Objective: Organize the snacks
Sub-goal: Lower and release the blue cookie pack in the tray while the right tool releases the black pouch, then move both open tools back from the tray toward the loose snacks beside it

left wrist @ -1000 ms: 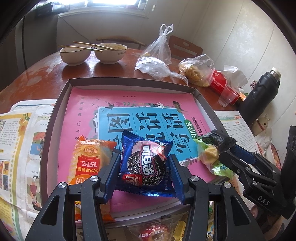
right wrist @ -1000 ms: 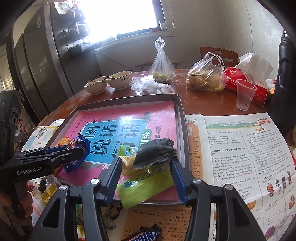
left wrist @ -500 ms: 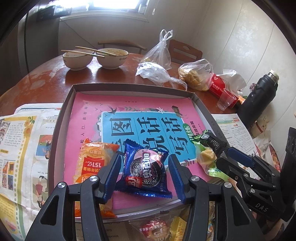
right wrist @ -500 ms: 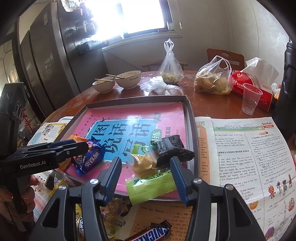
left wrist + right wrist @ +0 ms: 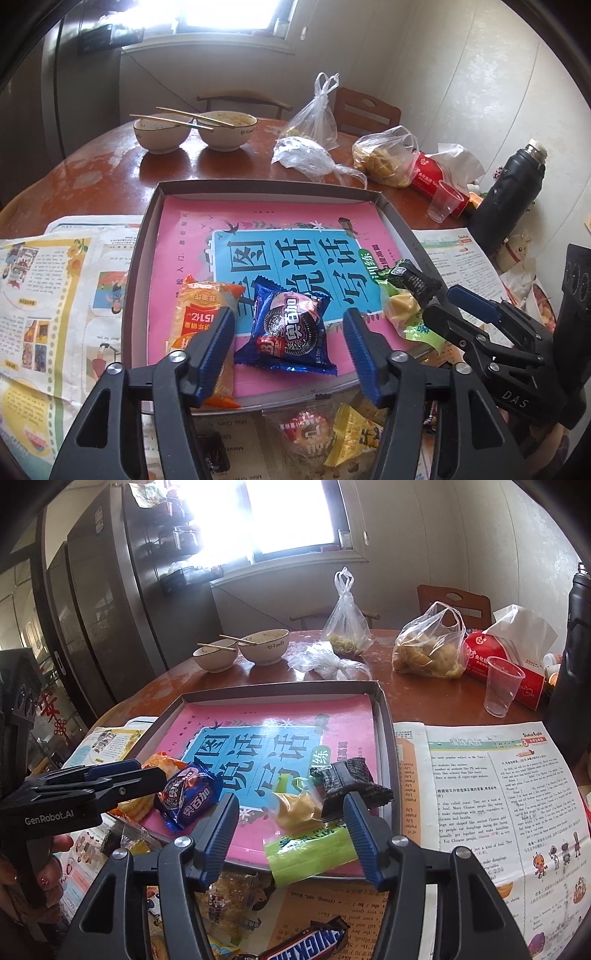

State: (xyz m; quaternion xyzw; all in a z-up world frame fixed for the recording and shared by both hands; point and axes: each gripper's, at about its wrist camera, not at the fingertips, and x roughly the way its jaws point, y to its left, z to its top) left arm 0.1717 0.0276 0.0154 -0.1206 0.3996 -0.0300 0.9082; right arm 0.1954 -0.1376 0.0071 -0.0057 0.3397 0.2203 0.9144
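Note:
A grey tray (image 5: 258, 184) lined with a pink and blue book holds the snacks. A blue cookie packet (image 5: 288, 328) lies flat on it between the jaws of my left gripper (image 5: 288, 317), which are opening and stand clear of it. An orange packet (image 5: 199, 306) lies just left of it, partly under the left finger. In the right wrist view, my right gripper (image 5: 291, 801) hovers over a green and yellow packet (image 5: 306, 853) and a dark packet (image 5: 347, 782) at the tray's near right corner (image 5: 384, 738). Its jaws are opening and neither packet is pinched.
Two bowls (image 5: 192, 129) with chopsticks, tied plastic bags (image 5: 314, 147), a red tissue pack (image 5: 495, 657), a clear cup (image 5: 502, 690) and a black flask (image 5: 509, 195) stand behind the tray. Newspapers flank it. Loose snacks, among them a Snickers bar (image 5: 306, 941), lie in front.
The left jaws have spread away from the blue cookie packet, which stays on the tray, and the gripper has drawn back and up. The right jaws have widened a little.

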